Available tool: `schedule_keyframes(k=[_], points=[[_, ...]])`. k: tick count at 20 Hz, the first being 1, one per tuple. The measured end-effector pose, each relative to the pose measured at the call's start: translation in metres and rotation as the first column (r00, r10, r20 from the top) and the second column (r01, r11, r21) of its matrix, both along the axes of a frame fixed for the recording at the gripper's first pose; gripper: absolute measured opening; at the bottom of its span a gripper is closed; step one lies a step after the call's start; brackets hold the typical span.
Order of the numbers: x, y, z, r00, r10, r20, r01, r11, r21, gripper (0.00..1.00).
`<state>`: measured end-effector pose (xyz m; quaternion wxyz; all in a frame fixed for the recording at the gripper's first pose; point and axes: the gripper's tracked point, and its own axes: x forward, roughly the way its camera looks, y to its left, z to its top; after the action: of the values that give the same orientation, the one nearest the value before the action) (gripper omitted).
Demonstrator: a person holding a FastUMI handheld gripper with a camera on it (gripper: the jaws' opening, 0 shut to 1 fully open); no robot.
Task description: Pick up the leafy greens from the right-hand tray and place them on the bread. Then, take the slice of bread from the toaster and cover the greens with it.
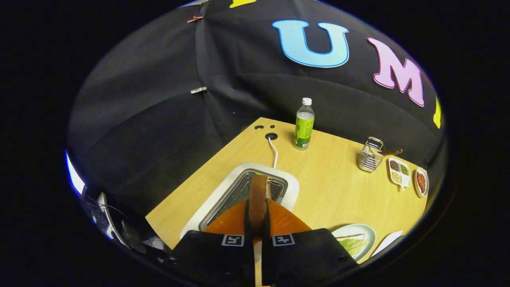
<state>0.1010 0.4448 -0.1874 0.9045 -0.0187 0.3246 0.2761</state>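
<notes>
Your tool [258, 207] is clamped on one bread slice [259, 199], edge-on above the one toaster [255, 187]. One plate [364, 233] with greens [352, 244] sits near right; one bottle [304, 124] stands far back on the surface [334, 191].

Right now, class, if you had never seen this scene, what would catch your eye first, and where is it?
First, the slice of bread standing on edge between the gripper fingers, which press it from both sides right above the white toaster slot. Next, the green-labelled bottle upright near the far edge of the wooden table, beyond the toaster. Beside the fingers sits a plate with leafy greens on it.
</notes>
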Motion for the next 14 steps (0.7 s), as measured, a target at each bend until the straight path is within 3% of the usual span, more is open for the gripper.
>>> schedule_keyframes(k=[7, 14], points=[[0.005, -0.027, 0.064, 0.998, -0.035, 0.044, 0.03, 0.994, 0.104, 0.11], [0.017, -0.106, 0.089, 0.988, -0.133, 0.082, 0.121, 0.983, 0.136, 0.11]])
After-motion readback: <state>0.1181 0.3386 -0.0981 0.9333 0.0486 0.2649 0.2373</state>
